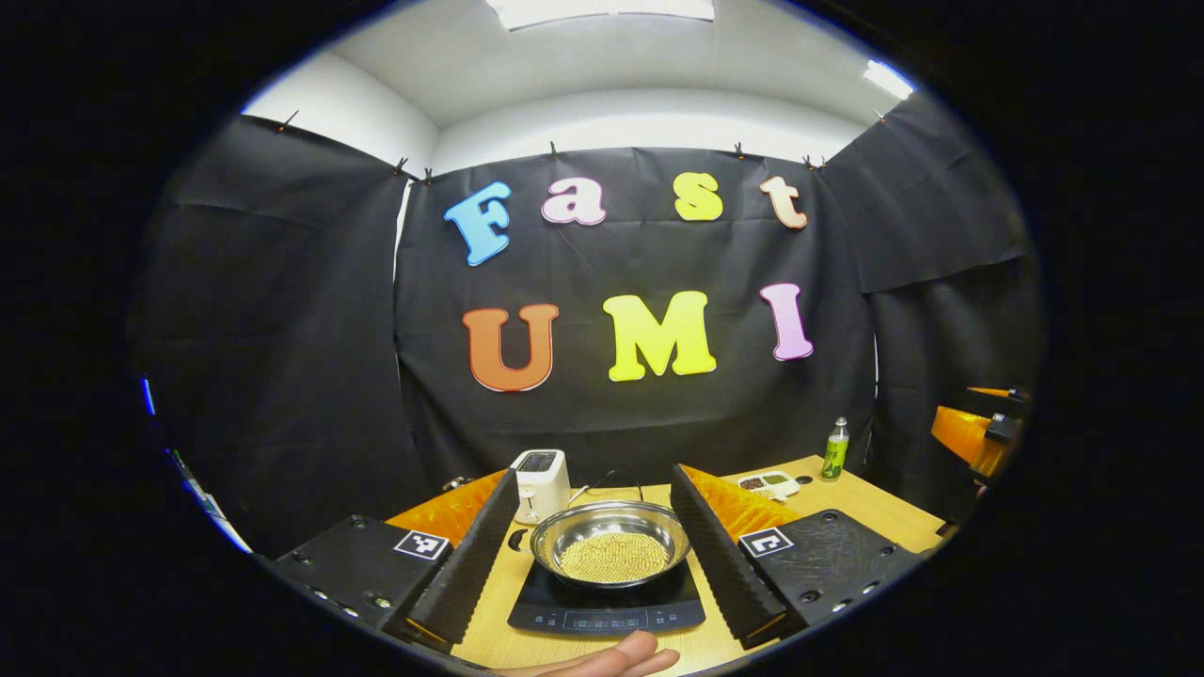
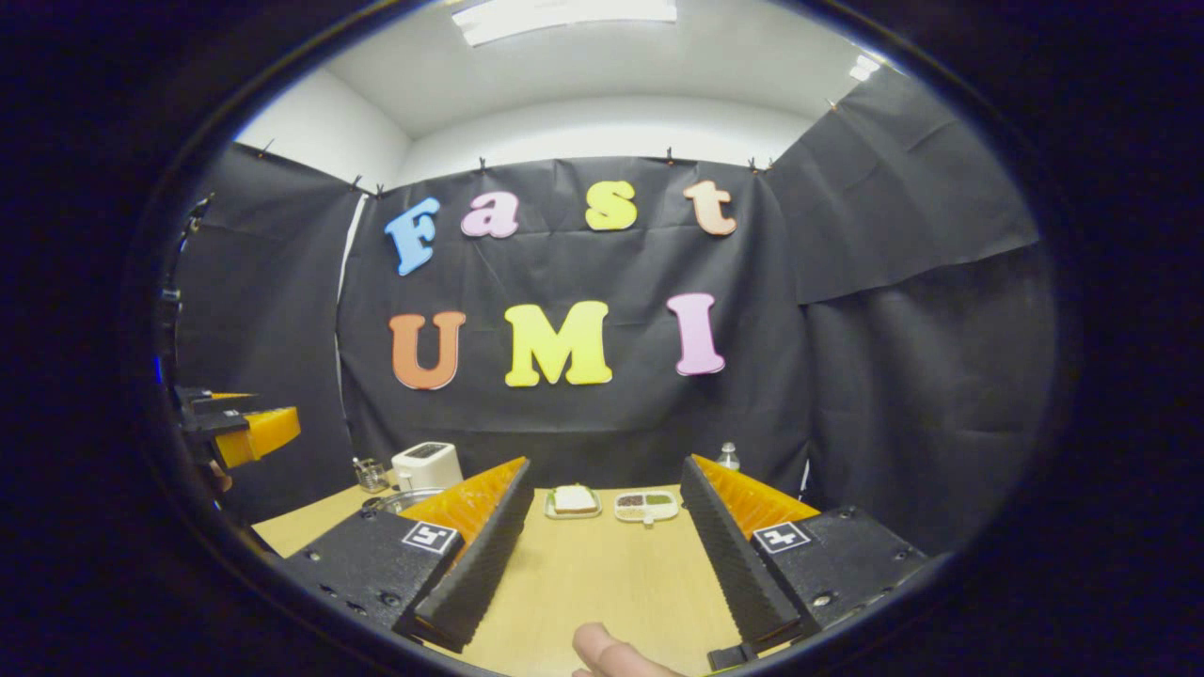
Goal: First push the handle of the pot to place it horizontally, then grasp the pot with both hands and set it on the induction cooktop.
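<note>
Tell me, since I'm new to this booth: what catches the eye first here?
The shiny steel pot holding pale yellow grains sits on the black induction cooktop, framed between the left gripper's open black fingers. Behind it stands a white toaster. The right gripper faces bare wooden table, open too.

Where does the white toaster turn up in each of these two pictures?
Left gripper view: the white toaster stands at centre-left on the wooden table, just behind the steel pot, beside the left finger.
Right gripper view: it sits at the left, far back on the table.
Shared landmark: the small white dish of dark and green bits.
</note>
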The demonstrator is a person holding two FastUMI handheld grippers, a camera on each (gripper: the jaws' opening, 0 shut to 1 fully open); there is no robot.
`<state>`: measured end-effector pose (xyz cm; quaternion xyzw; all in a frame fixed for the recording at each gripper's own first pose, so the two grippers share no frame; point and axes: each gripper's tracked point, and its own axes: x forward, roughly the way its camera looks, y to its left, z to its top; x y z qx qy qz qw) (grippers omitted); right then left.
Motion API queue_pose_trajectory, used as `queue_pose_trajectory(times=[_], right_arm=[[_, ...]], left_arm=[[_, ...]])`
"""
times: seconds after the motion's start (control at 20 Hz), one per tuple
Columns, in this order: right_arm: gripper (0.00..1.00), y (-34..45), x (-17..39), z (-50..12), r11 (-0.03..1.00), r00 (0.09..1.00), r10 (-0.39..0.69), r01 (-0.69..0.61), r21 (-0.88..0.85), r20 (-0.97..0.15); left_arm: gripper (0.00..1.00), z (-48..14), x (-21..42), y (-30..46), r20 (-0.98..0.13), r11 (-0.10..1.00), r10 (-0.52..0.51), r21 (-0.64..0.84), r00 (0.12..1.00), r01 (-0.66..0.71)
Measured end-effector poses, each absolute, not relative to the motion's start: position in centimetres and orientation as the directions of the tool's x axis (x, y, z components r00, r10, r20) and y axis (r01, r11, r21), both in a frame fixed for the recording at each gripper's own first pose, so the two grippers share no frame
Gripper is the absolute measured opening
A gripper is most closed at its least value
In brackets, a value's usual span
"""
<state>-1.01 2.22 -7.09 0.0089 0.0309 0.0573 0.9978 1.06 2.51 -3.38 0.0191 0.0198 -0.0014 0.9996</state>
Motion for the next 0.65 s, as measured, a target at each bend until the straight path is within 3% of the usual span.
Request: queue_pose_trajectory(times=[0.25, 0.65], right_arm=[[0.99, -1.5, -4.9, -6.5, 0.995, 0.997, 0.076, -0.074, 0.06, -0.027], [0.96, -2.7, -5.9, -6.5, 0.996, 0.998, 0.068, -0.067, 0.055, -0.017]], left_arm=[[0.96, -4.5, -3.2, 2.4, -0.015, 0.999, 0.042, -0.003, 0.999, -0.042], [0.96, -4.1, -4.7, 1.0, 0.016, 1.0, -0.015, 0.003, 1.0, 0.015]])
